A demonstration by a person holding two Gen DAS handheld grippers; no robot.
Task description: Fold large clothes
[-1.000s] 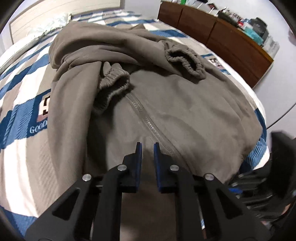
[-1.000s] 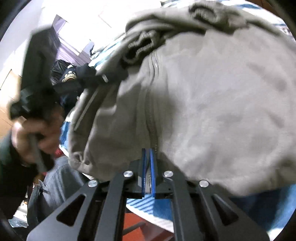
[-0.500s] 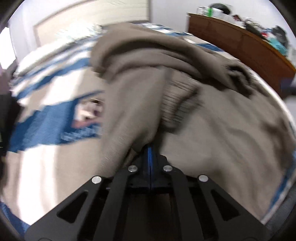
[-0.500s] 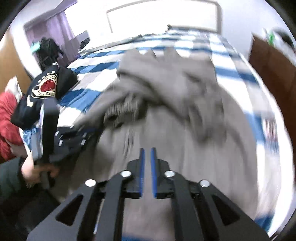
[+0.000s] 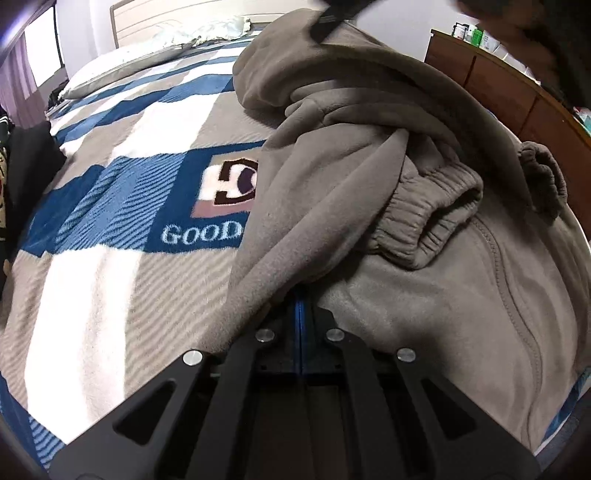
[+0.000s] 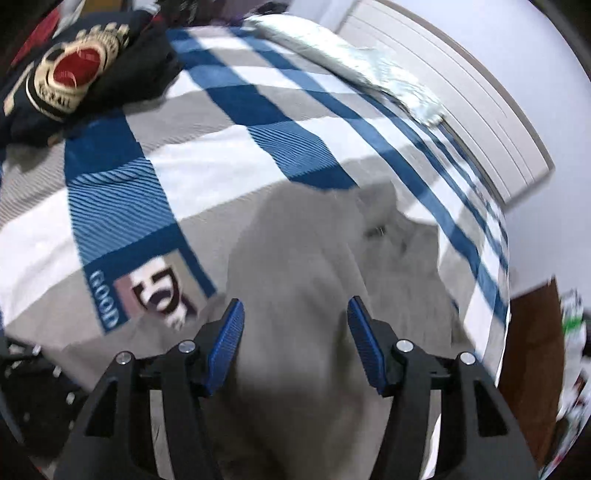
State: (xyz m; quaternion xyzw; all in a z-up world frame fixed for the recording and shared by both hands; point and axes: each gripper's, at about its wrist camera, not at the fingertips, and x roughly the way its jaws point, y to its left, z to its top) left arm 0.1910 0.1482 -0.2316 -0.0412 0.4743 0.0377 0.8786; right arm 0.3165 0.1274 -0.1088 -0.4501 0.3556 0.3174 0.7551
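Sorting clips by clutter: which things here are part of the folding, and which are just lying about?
In the job:
- grey hoodie
- left gripper, shut on the hoodie's edge
- right gripper, jaws just opened, over the hoodie, not pinching it

Lying about:
- checked blanket
- black crest garment
- pillow
- wooden dresser

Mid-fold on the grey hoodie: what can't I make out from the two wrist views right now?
- Left wrist view: the left gripper is shut with hoodie fabric bunched over its tips; how much cloth it pinches is hidden.
- Same view: the hoodie's near hem is hidden behind the gripper body.
- Right wrist view: blurred; the right gripper has just been opening, nothing pressed between its pads; the hoodie's folds are smeared.
- Dresser items: too small, cut off.
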